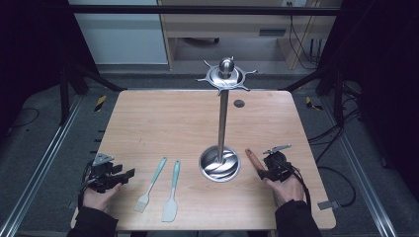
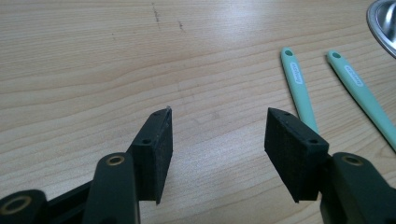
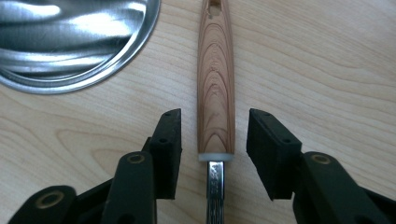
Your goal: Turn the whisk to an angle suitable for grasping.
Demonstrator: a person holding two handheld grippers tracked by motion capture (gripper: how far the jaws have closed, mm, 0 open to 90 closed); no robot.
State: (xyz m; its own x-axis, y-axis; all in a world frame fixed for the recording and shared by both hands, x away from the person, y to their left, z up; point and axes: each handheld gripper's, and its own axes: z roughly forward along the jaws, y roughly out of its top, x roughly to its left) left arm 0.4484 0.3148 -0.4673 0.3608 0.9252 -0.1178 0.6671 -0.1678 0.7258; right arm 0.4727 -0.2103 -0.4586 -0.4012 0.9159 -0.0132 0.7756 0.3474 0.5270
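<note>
A wooden-handled utensil (image 3: 215,84) lies flat on the table, its metal shank running back under my right gripper (image 3: 215,154). That gripper is open, one jaw on each side of the handle's lower end, with a small gap on both sides. In the high view the handle (image 1: 252,157) lies just right of the stand's base, with the right gripper (image 1: 263,171) at its near end. My left gripper (image 1: 128,174) rests at the table's front left, open with nothing between its jaws (image 2: 217,149). Two teal-handled utensils, a brush (image 1: 150,185) and a spatula (image 1: 171,197), lie just to its right.
A steel utensil stand rises from a round dish base (image 1: 220,165) near the table's front centre; its pole ends in a hooked crown (image 1: 226,74). The base's rim (image 3: 70,42) is close to the wooden handle. A small dark disc (image 1: 239,103) sits at the far edge.
</note>
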